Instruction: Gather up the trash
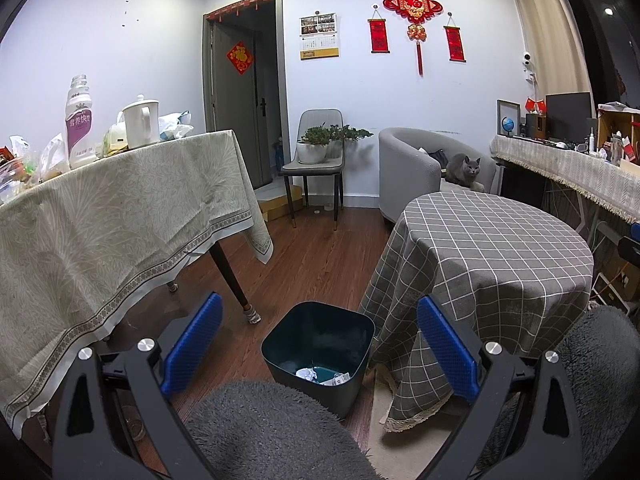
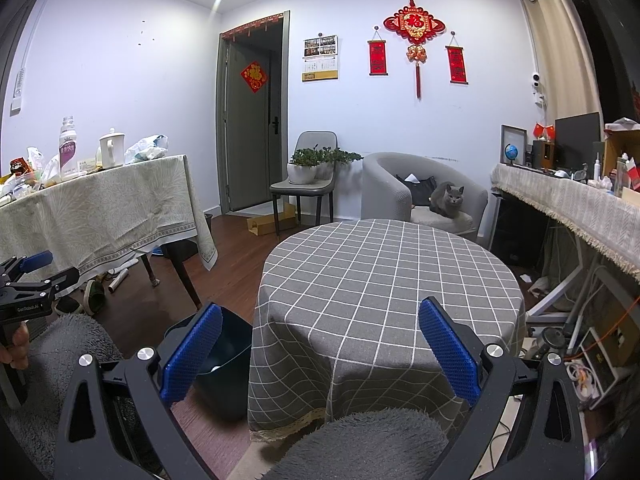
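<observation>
blue-padded left gripper and right gripper both gape wide, holding nothing; crumpled paper lies in the dark bin left of the checked round table.

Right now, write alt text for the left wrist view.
The open left gripper frames a dark bin holding crumpled paper, on a wood floor between a cluttered table and a round checked table.

Looking at a home living room. Showing an armchair holding a cat, cloth-covered tables, red wall decorations.
</observation>
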Available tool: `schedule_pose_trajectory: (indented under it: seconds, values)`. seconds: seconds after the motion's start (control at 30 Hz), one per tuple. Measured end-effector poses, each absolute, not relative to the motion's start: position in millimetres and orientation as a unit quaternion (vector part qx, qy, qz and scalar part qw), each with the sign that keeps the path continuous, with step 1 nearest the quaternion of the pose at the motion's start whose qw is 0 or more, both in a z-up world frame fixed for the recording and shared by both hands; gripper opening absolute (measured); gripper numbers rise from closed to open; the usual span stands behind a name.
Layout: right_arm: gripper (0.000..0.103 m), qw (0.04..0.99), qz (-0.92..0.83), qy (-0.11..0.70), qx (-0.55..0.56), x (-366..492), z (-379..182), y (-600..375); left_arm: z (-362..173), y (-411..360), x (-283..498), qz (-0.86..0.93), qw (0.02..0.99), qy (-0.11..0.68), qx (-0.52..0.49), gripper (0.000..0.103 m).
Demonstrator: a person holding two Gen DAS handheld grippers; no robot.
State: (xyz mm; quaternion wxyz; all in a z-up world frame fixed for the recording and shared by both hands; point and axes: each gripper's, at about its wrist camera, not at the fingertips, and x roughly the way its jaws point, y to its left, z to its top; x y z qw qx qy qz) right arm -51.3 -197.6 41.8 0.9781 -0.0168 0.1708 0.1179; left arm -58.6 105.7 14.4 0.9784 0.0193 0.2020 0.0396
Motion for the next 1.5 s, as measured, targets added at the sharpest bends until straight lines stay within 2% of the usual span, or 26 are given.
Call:
schedule_pose_trajectory:
  seconds: [1.5]
  values:
    - [0.100,0.977,0.118,0.179,-0.015,-51.4,38.1,-204.5,13.6,108.8,-55.9,0.046,0.977,0.210,0.009,0.100]
